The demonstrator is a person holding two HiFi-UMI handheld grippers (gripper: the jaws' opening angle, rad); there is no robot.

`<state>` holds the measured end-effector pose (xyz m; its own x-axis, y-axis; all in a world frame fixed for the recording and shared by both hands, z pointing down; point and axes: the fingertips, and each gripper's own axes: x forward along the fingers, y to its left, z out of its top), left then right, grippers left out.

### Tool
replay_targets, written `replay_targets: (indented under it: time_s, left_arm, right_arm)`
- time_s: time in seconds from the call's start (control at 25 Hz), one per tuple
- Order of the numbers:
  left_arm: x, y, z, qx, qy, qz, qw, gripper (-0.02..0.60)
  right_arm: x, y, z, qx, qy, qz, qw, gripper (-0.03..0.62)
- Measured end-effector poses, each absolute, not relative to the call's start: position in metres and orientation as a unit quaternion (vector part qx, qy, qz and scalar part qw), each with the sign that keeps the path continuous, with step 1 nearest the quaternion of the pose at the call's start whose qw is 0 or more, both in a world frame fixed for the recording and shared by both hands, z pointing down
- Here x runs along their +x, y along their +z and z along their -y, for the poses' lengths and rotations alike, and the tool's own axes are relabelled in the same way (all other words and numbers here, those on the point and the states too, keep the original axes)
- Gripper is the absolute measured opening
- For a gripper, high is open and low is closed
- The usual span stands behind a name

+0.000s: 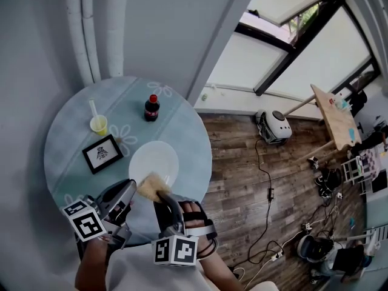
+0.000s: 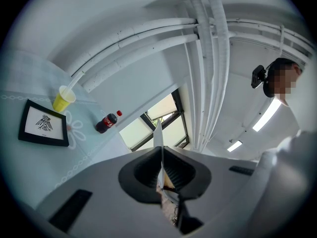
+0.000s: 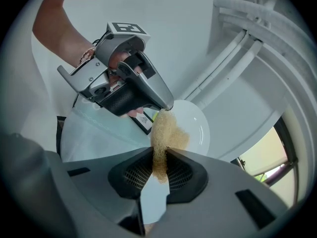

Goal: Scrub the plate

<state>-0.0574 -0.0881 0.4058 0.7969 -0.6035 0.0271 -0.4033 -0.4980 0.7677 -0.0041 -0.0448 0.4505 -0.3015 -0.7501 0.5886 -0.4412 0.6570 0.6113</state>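
**A:** Starting with the head view: what are the two claws doing?

**B:** The left claw (image 1: 128, 190) is pinching the near rim of the plate (image 1: 153, 161). The plate looks to be lying flat on the counter (image 1: 66, 126), directly ahead of both claws. I'm reading that pinch as an anchor, so the plate isn't sliding under the scrubbing. The right claw (image 1: 162, 196) is gripping a tan scrub pad (image 1: 151, 185) and holding it over the plate's near edge, just beside the left claw's tip.

**A:** Is the left gripper view agreeing?

**B:** Yes. Its jaws are sitting almost together on a thin white sliver, which is the plate seen edge-on and running straight out from the claw. Beyond the claw and off to one side, a framed picture (image 2: 43, 123), a yellow cup (image 2: 63, 99) and a cola bottle (image 2: 106, 123) are standing well apart from the plate. That is leaving the scrubbing area free.

**A:** And the right gripper view?

**B:** The jaws are clamping the pad's lower part, and its bulk is sticking out past the tips towards the plate. That is putting the pad, not the claw, against the dish. Whether it's pressing on the plate yet, I cannot tell. The left claw is reaching in from the side, its tip at the rim.
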Motion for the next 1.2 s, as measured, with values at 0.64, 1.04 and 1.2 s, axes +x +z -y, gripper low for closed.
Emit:
replay_targets:
  time_s: [0.64, 1.04, 1.2]
  left_arm:
    - [-0.058, 0.405, 0.089, 0.859, -0.124, 0.286, 0.407, 0.018]
    - [-0.053, 0.404, 0.087, 0.868, -0.106, 0.28, 0.396, 0.017]
    - [-0.051, 0.403, 0.086, 0.872, -0.1, 0.274, 0.394, 0.017]
  right_arm:
    - [0.019, 0.466, 0.046, 0.401, -0.146, 0.774, 0.468, 0.067]
    - [0.041, 0.465, 0.055, 0.429, -0.134, 0.757, 0.475, 0.067]
    - [0.048, 0.463, 0.06, 0.44, -0.13, 0.751, 0.475, 0.067]
